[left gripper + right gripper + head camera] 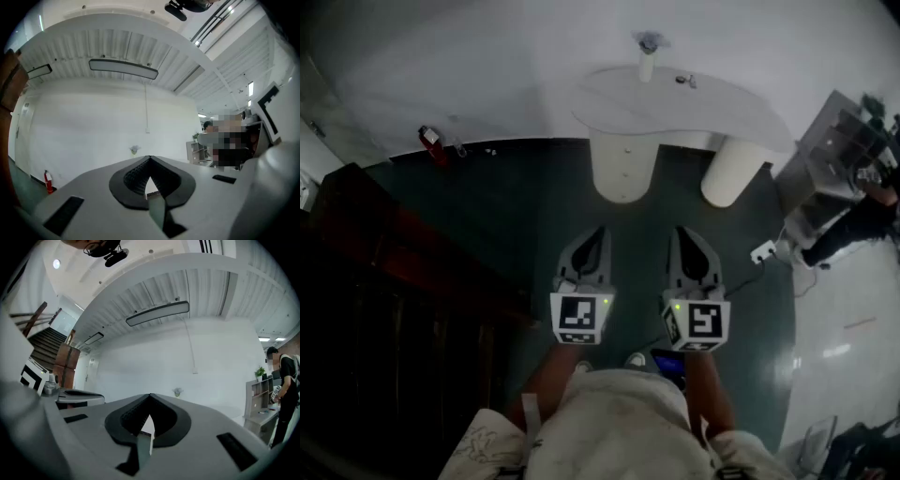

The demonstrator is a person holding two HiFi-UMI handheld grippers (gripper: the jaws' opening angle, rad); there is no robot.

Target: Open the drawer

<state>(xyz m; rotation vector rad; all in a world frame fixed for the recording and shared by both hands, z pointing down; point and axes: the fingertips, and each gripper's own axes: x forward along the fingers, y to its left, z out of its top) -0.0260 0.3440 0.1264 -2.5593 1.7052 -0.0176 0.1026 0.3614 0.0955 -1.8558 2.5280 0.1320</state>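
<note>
No drawer shows in any view. I hold both grippers level at waist height over a dark green floor, side by side, pointing toward a white curved table (675, 103). My left gripper (599, 231) has its jaws closed tip to tip with nothing between them; in the left gripper view the left gripper (150, 157) points at a white wall. My right gripper (681, 231) is shut and empty as well; in the right gripper view the right gripper (150, 395) faces the same wall. Both stand well short of the table.
The table rests on two round white pedestals (623, 169) and carries a small vase (647, 52). Dark wooden stairs (384, 281) fill the left. A red fire extinguisher (431, 142) stands by the wall. A shelf unit (834, 159), a person (862, 216) and a white power strip (764, 250) are at right.
</note>
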